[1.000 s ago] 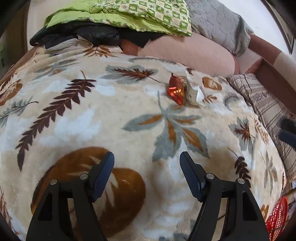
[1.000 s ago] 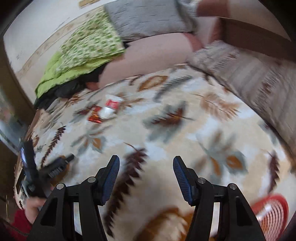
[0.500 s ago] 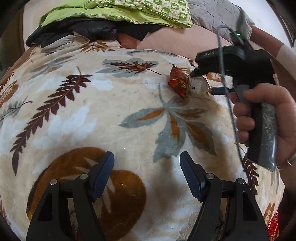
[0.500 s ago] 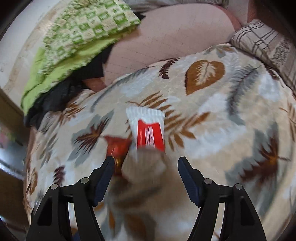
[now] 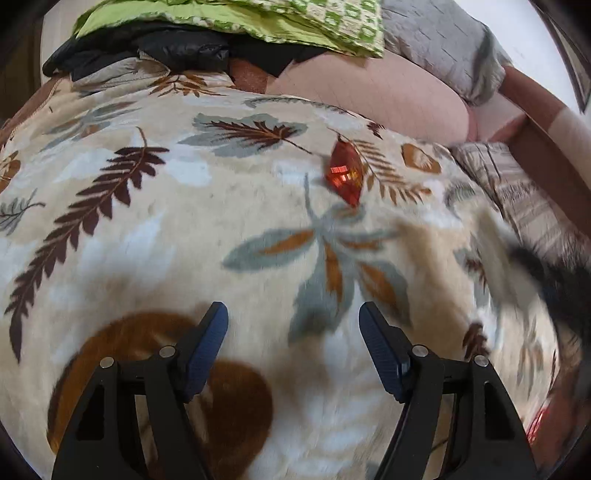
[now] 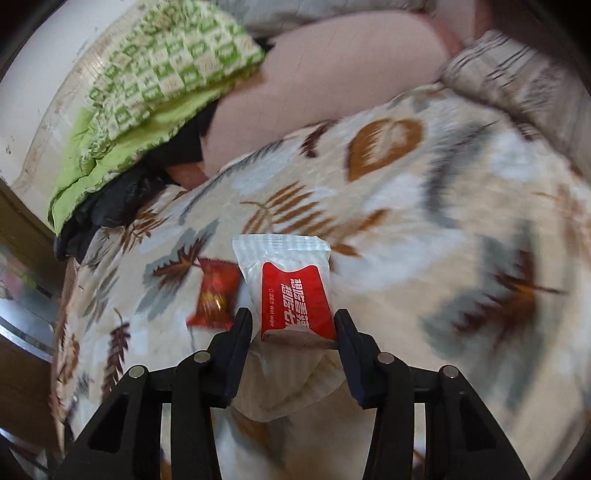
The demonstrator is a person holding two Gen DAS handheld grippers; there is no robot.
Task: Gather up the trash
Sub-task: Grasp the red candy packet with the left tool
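Note:
A white wet wipe packet (image 6: 288, 280) with a red label sits between the jaws of my right gripper (image 6: 293, 325). The jaws are closing and both pads touch the packet's sides. It looks sharp while the leaf-print blanket (image 6: 424, 258) behind it is blurred. A shiny red wrapper (image 6: 216, 295) lies on the blanket just left of the packet. In the left wrist view the red wrapper (image 5: 343, 177) lies alone, well ahead of my left gripper (image 5: 293, 332), which hangs open over the blanket with nothing between its fingers.
A green quilt (image 5: 258, 18), black clothing (image 5: 166, 51), a pink pillow (image 5: 388, 103) and a grey blanket (image 5: 443, 40) are piled at the far end. A striped cushion (image 5: 517, 184) lies on the right. A dark blur (image 5: 546, 280) crosses the right edge.
The right gripper came down over the white packet and closed onto it. The packet has left its place beside the red wrapper, and the right hand has swung to the edge of the left view.

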